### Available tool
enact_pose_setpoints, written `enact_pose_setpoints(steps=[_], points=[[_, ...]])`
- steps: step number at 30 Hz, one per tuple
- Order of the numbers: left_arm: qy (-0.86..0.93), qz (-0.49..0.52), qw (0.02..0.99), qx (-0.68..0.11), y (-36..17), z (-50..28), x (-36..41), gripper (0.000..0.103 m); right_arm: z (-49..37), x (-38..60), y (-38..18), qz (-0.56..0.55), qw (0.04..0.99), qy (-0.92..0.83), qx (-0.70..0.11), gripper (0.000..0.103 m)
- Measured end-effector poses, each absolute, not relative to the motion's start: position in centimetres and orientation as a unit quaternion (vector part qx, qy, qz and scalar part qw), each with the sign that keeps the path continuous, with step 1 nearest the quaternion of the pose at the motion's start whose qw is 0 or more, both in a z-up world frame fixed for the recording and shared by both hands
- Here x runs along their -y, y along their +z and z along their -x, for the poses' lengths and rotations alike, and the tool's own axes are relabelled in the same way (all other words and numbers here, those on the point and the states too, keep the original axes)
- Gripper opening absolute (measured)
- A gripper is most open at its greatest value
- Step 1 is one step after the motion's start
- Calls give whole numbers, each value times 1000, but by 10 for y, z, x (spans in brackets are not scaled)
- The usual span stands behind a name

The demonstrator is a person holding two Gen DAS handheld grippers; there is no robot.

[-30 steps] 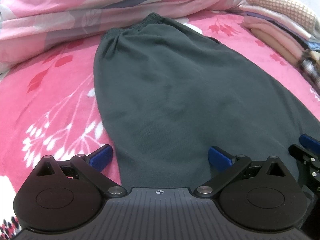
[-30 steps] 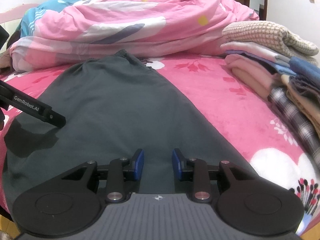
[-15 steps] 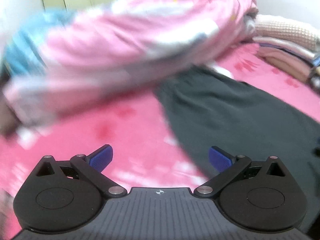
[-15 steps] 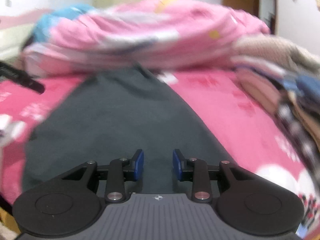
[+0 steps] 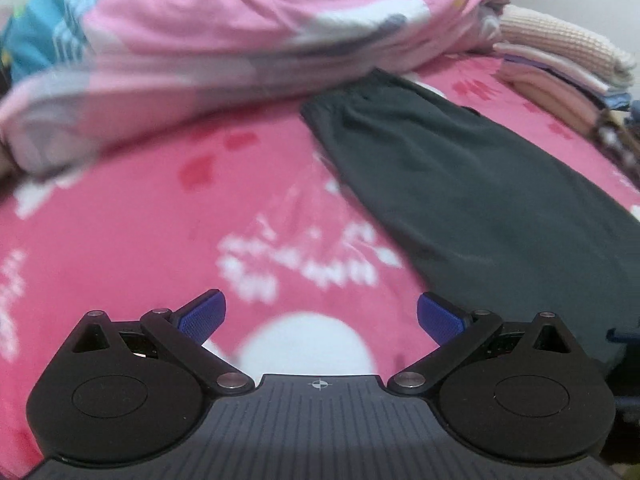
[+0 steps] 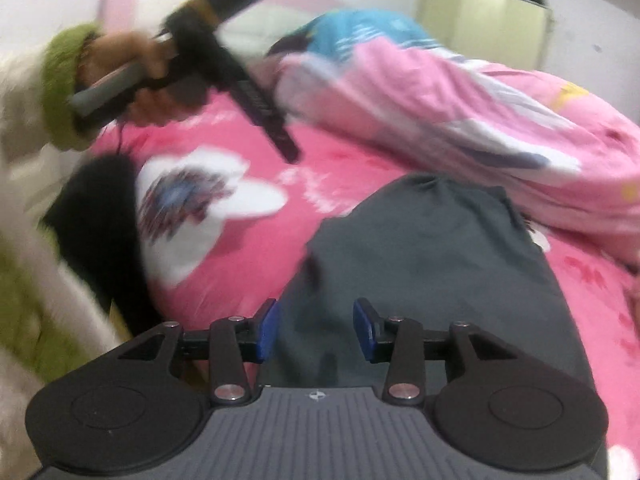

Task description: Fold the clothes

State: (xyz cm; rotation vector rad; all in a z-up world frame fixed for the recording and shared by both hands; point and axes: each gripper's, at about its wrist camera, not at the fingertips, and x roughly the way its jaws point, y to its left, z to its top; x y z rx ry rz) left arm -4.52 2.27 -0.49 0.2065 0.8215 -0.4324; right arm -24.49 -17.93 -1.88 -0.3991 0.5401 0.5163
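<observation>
A pink bedspread (image 5: 120, 240) printed with white flowers covers the bed, and a bunched pink quilt (image 5: 260, 28) lies heaped along its far side. On the spread a dark grey garment (image 5: 480, 184) lies flat, its gathered waistband end just against the quilt. A stack of folded clothes (image 5: 560, 52) sits at the right edge of the left wrist view, near the garment but apart from it.

In the left wrist view the left gripper (image 5: 321, 318) has its 2 blue pads spread wide with nothing between them; it hangs over bare pink spread, and the garment lies off to its right, running diagonally away. In the right wrist view the right gripper (image 6: 316, 330) sits over the garment's near end. Its jaws have just been opening and now stand partly apart; the cloth shows behind the gap, but the pads do not press on it.

The right wrist view is heavily blurred. In it a hand (image 6: 136, 76) with a green cuff (image 6: 60, 88) holds the other tool above the spread. The garment's near end is cut off behind both gripper bodies.
</observation>
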Motion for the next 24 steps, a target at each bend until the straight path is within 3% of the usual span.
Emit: enact_pose_setpoints(steps=[12,22,24], points=[[-208,-72,892,-395,-25,50,-13,103,262,120,-69,388,856,226,-257,57],[-207,-72,896,-385,-34,47,-16,103,263,98,-112,473,833,155,-243,56],[-211,-74,898,-379,-35,49,-17,103,264,97,-115,481,832,144,-237,49]])
